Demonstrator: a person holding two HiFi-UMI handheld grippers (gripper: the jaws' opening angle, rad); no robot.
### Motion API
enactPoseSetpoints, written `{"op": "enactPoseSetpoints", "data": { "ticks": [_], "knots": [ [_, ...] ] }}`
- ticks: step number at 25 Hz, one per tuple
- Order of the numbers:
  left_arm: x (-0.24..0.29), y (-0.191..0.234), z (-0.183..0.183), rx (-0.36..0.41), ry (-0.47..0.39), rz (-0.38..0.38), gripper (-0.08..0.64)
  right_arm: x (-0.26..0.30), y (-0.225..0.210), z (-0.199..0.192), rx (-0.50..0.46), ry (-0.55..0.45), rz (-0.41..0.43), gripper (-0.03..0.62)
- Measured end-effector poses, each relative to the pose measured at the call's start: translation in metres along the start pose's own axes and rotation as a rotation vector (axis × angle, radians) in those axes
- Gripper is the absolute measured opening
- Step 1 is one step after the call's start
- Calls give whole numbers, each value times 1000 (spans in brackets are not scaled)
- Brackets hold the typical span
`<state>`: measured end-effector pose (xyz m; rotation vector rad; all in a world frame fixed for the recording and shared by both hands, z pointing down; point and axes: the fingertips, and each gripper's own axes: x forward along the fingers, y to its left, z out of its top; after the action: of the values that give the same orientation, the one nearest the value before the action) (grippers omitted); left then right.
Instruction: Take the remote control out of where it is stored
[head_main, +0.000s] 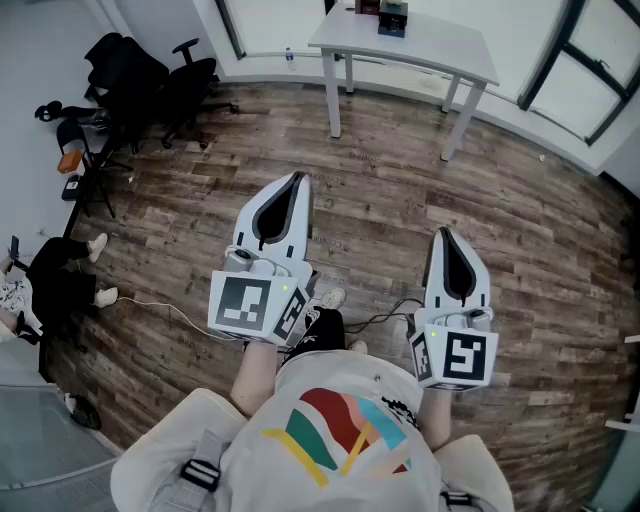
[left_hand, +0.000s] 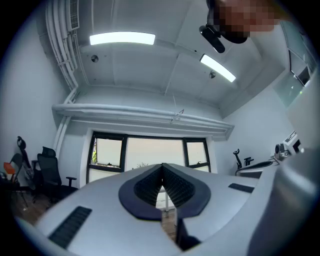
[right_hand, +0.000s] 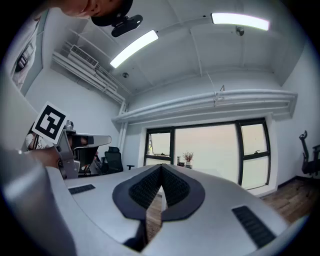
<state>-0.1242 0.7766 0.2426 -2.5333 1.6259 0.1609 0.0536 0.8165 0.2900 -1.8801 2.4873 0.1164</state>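
Can't make out the remote control in any view, so no telling its look or where it sits.

Holding the left gripper (head_main: 296, 181) out ahead of the body, nose angled slightly to the right, marker cube (head_main: 248, 303) up top near the wrist. Clamped shut, ribbed pads (left_hand: 149, 185) meeting at the tips, gripping nothing at all.

Holding the right gripper (head_main: 443, 233) alongside, well apart from the left one and lower in the head view, pointed forward the same way. Closed right down too, pads touching at the front, nothing caught between them.

Standing on a dark wood-plank floor (head_main: 520, 250), with pale shoes (head_main: 330, 298) peeking out between the two grippers. Facing a white table (head_main: 430, 40) by the windows (left_hand: 155, 152), with dark boxes (head_main: 393, 18) on top of it.

Over on the left: black office chairs (head_main: 150, 80) pushed toward the wall, a white cable (head_main: 160, 310) trailing across the planks, and another person's legs (head_main: 60, 275) in dark trousers at the frame edge.

From the gripper views: long ceiling lights (left_hand: 122, 38) glowing overhead, black window frames, and a small potted plant (right_hand: 188, 157) in front of the glass.
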Motion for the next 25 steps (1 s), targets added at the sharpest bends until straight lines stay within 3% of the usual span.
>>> {"op": "enactPoseSetpoints", "data": {
  "ticks": [6, 14, 20, 25],
  "knots": [
    [2, -9, 8, 65, 15, 11, 8, 8, -14, -2, 52, -16, 8, -11],
    [-31, 17, 10, 129, 62, 111, 8, 21, 6, -18, 145, -33, 103, -11],
    [-29, 45, -13, 67, 75, 143, 8, 23, 27, -24, 19, -17, 131, -11],
    [33, 48, -47, -53, 73, 59, 8, 44, -10, -37, -66, 55, 29, -11]
  ]
}}
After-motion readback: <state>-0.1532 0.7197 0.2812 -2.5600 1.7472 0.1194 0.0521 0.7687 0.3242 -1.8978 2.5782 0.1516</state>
